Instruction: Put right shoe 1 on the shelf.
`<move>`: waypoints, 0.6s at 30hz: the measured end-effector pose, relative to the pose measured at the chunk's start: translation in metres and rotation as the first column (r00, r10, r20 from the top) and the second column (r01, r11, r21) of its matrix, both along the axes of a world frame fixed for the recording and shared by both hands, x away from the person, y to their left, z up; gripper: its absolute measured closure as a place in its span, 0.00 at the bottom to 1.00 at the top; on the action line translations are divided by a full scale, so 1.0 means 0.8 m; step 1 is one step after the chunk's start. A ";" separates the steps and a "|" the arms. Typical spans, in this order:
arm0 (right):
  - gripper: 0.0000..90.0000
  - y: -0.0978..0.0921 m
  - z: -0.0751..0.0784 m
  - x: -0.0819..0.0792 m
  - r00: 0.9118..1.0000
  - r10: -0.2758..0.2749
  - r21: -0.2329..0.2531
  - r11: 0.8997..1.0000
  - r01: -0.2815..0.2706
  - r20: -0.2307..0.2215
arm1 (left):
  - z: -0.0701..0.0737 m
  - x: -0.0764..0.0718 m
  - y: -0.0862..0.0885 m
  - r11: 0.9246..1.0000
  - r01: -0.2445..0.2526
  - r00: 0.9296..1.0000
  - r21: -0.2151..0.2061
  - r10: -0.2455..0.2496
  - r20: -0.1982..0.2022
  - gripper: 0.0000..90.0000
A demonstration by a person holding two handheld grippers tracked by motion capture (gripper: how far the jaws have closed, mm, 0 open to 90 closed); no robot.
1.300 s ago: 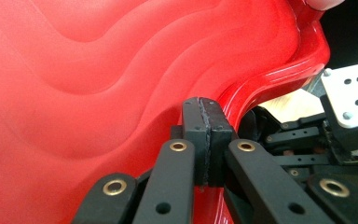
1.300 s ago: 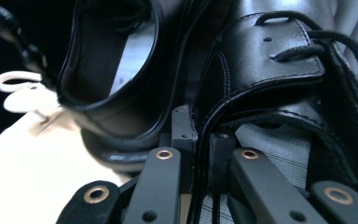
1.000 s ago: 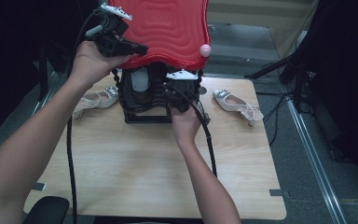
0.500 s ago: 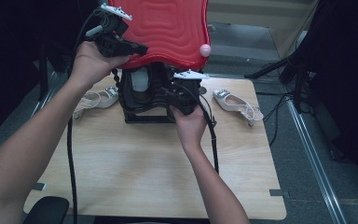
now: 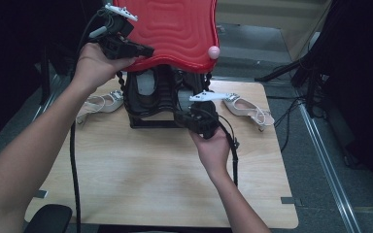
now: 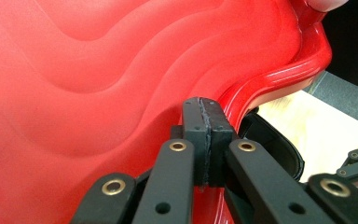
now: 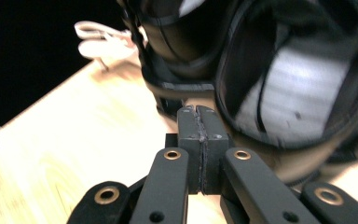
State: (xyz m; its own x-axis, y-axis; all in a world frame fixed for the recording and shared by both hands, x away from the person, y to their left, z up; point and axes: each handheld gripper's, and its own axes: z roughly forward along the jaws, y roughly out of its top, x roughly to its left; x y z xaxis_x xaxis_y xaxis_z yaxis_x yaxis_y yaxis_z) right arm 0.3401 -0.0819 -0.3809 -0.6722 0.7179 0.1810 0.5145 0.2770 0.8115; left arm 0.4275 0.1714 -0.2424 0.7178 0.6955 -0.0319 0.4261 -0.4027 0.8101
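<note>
A person works at a wooden table [image 5: 141, 179] w/ a two-jaw tool in each hand: the left gripper [image 5: 143, 50] is raised against the edge of a red, wave-ribbed lid [image 5: 175, 29] tilted up over a black case [image 5: 150, 104], while the right gripper [image 5: 187, 116] sits low at the case's front right corner. Judging by this, the opening looks mostly done, lid well up and held; what's left appears to be something inside or at the case mouth, not yet gripped.

Left gripper view: jaws clenched pad to pad, pressed beside the lid's [image 6: 98, 74] curled rim; cannot tell if any rim is pinched betw. them. Right gripper view: jaws also clenched, nothing betw. them, just short of a dark round-mouthed pouch [image 7: 298, 88] w/ pale lining, detail the high view hides in shadow. The high view alone gives the layout: a pale strappy sandal [image 5: 247, 109] right of the case, another sandal [image 5: 99, 104] left, and a pink knob [image 5: 213, 51] at the lid's corner.
</note>
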 end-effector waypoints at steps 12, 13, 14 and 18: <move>1.00 -0.025 -0.028 0.002 1.000 0.004 -0.062 0.998 -0.005 -0.015 | 0.000 0.000 0.000 1.000 0.002 1.000 -0.002 -0.002 0.001 1.00; 1.00 -0.024 -0.030 0.002 1.000 0.000 -0.071 0.997 -0.001 -0.015 | 0.000 0.000 0.000 1.000 0.002 1.000 -0.002 -0.002 0.001 1.00; 1.00 -0.023 -0.032 0.002 1.000 -0.005 -0.079 0.997 0.004 -0.015 | 0.000 0.000 0.000 1.000 0.001 1.000 -0.001 -0.001 0.000 1.00; 1.00 -0.017 -0.034 0.006 1.000 0.001 -0.071 0.997 -0.002 -0.020 | 0.000 0.000 0.000 1.000 0.000 1.000 -0.001 0.000 -0.001 1.00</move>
